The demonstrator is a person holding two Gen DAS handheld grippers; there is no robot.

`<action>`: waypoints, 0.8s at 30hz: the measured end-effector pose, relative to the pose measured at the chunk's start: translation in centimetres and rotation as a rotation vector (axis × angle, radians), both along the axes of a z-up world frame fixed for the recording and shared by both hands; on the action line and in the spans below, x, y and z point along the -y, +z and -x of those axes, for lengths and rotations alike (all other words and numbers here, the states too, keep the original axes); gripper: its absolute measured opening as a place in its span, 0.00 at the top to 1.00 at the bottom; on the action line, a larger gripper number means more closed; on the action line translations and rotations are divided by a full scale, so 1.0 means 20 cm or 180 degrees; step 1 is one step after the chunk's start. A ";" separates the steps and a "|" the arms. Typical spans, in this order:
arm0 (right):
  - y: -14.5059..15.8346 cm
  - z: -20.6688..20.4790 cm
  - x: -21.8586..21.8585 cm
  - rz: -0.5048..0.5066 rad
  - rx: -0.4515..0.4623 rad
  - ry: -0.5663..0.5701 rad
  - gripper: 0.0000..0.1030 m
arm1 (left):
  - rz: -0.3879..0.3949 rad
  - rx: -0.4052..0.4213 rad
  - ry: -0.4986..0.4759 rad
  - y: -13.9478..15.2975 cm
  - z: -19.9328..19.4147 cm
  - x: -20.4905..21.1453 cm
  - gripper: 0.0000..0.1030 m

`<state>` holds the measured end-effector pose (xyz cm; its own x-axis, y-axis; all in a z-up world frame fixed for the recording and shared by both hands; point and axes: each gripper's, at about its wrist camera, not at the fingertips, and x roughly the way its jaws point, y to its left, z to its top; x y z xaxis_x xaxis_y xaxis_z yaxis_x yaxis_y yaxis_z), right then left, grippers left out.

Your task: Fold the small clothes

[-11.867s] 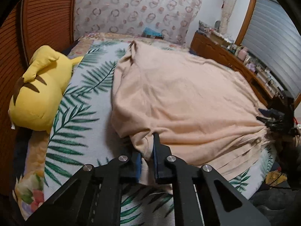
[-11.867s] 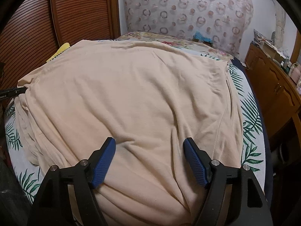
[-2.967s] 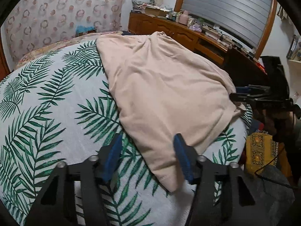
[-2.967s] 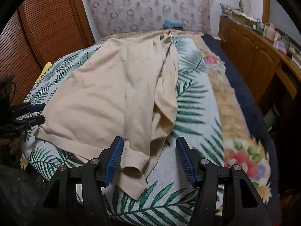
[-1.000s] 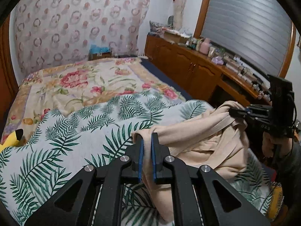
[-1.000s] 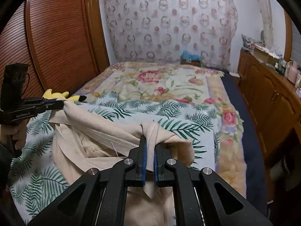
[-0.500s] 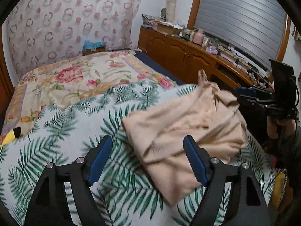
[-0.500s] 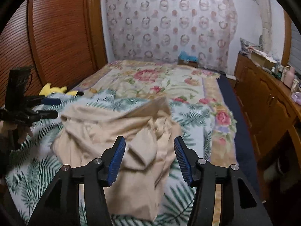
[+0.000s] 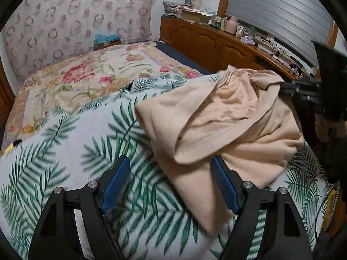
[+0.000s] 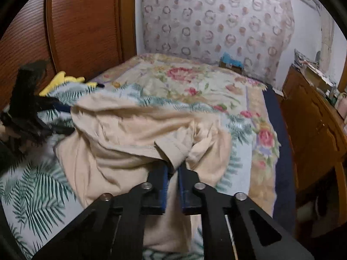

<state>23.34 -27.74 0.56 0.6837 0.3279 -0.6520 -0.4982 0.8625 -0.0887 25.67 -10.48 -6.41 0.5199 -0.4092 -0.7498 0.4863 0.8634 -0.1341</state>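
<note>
On the leaf-print bedspread [image 9: 65,134]: one beige shirt [image 9: 216,117], bunched at my 1 o'clock. Half a second ago my right gripper [image 10: 172,173] gaped; now it pinches a shirt fold. My left gripper [image 9: 171,179] stays wide, empty. Folding restarts.

Shirt [image 9: 227,117], spread flat across the bed earlier, now lies bunched in a rumpled heap. Left gripper [image 9: 171,179], pinching cloth a second ago, gapes empty. Right gripper [image 10: 172,173], open half a second ago, clamps a fold again.
</note>
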 end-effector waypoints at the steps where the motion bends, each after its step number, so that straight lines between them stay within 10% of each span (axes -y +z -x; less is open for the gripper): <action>1: 0.02 -0.02 0.00 -0.0010 0.0052 -0.0007 0.95 | -0.0030 0.0036 -0.0001 0.01 -0.02 0.01 0.24; 9: 0.13 -0.14 0.08 -0.0348 0.0282 -0.0342 0.95 | -0.0118 0.0230 0.0086 0.05 -0.21 0.03 0.25; 14: 0.11 -0.16 0.06 -0.0298 0.0246 -0.0568 0.95 | -0.0104 0.0209 0.0248 0.06 -0.37 0.00 0.42; 24: 0.13 -0.12 -0.05 -0.0150 0.0173 -0.0891 0.59 | -0.0112 0.0158 0.0623 0.03 -0.44 -0.13 0.49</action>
<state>25.80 -26.69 3.26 0.7853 0.1505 -0.6006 -0.2358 0.9696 -0.0653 34.54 -7.80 -5.81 0.6236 -0.2708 -0.7334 0.3140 0.9459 -0.0822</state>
